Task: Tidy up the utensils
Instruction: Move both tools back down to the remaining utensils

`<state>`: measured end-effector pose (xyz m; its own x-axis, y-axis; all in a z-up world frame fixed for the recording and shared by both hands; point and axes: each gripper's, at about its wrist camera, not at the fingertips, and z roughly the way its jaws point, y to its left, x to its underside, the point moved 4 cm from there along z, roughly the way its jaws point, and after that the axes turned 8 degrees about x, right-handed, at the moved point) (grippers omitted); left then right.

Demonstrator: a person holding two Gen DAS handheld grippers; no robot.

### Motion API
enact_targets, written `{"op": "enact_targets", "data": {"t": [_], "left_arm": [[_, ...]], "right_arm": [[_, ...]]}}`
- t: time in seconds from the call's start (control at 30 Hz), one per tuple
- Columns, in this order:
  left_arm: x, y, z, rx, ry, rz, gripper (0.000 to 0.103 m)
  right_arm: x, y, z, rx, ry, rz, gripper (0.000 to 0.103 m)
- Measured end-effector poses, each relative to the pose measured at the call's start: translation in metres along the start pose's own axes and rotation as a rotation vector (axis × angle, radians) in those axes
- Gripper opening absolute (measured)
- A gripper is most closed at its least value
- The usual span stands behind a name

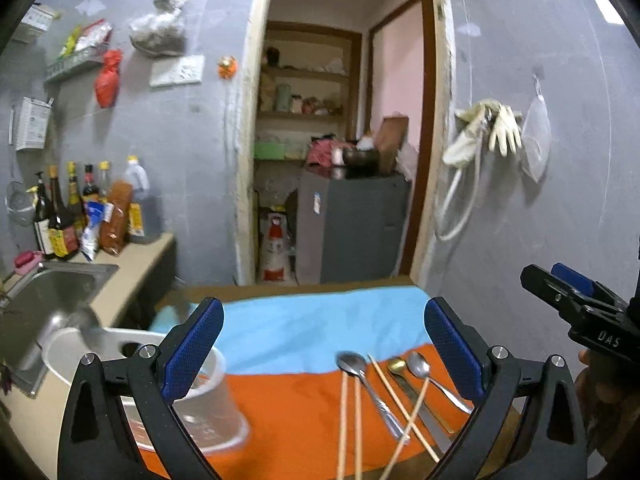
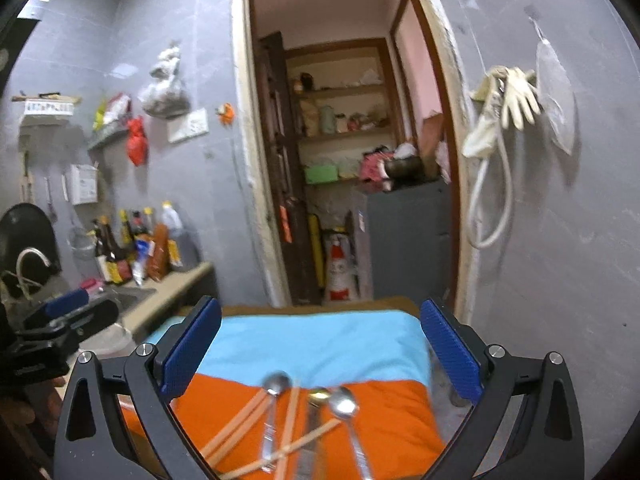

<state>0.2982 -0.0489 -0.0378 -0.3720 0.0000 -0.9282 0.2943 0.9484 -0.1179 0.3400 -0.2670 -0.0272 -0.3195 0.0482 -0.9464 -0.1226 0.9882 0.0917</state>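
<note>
Left wrist view: left hand-held gripper (image 1: 324, 354) hovering wide open, empty, above spoons (image 1: 352, 364) and chopsticks (image 1: 344, 416) lying on orange-blue cloth (image 1: 280, 400); right hand-held gripper (image 2: 320, 354) likewise spread, empty.

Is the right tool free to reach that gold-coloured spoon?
Probably yes. The right tool is open above the cloth, nothing blocking it, though a chopstick crosses the gold spoon handle.

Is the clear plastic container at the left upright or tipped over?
Tipped. The clear plastic container leans on the orange cloth, its open mouth turned sideways rather than up.
</note>
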Motion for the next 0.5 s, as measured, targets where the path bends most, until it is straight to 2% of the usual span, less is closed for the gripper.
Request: {"op": "enact_targets", "data": {"t": [0.2, 0.5], "left_arm": [[0.026, -0.014, 0.047, -0.005, 0.094, -0.022, 0.098], [0.06, -0.008, 0.111, -0.029, 0.236, -0.071, 0.098]], "right_arm": [[0.024, -0.033, 0.027, 0.027, 0.084, -0.006, 0.101], [0.056, -0.047, 0.072, 0.007, 0.214, -0.018, 0.101]]}}
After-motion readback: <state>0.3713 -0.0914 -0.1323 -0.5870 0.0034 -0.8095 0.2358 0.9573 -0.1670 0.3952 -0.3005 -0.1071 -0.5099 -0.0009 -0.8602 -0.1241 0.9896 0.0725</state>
